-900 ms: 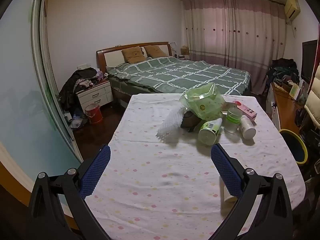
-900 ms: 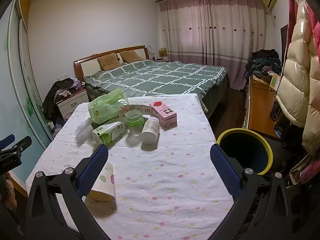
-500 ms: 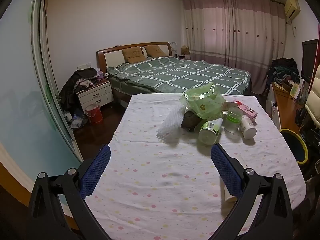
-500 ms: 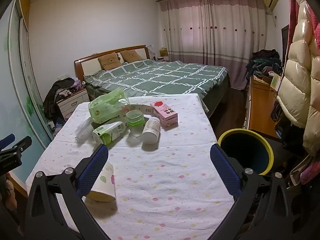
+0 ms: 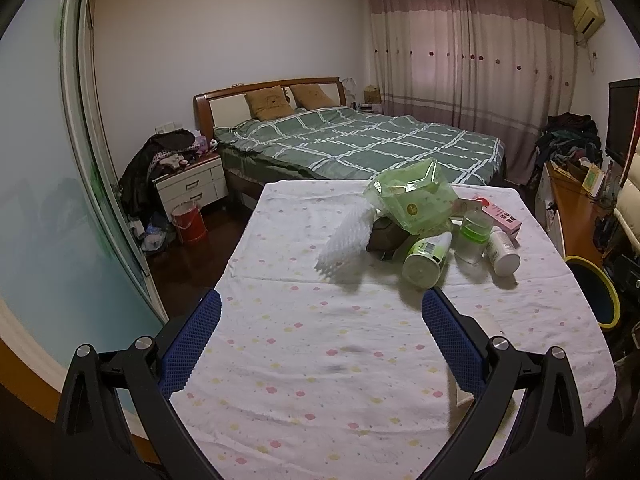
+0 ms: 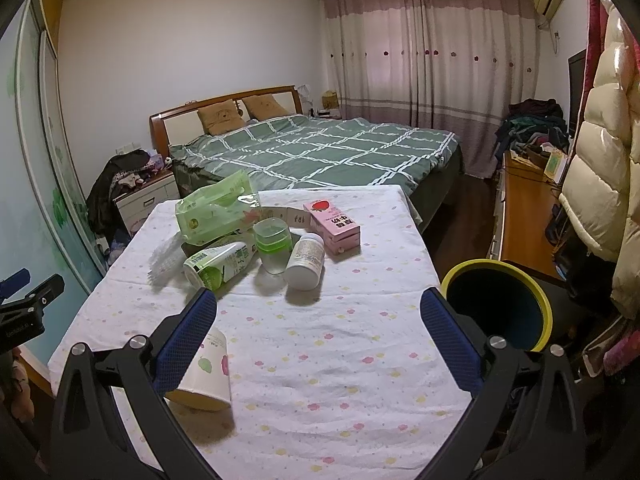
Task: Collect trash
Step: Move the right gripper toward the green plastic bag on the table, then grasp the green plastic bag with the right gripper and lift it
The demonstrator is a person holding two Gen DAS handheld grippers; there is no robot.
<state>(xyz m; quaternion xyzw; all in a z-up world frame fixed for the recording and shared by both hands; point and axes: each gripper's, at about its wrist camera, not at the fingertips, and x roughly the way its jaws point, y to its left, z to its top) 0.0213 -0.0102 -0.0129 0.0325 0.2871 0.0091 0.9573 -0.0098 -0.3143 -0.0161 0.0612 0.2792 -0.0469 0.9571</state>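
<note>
Both tools, left [image 5: 320, 312] and right [image 6: 318, 308], spread, nothing pinched. Cup [image 6: 208, 372] near worktop [image 6: 340, 360] edge: could be knocked off if clipped.

Right gripper [image 6: 318, 312] gapes above tablecloth [image 6: 340, 360]; paper cup [image 6: 208, 372] lies beside it.

Both wrist views look down along the table [image 5: 304, 360] toward the bed [image 6: 320, 152] — left from the near-left, right from the near-right — sharing the far trash pile [image 5: 424, 220].
</note>
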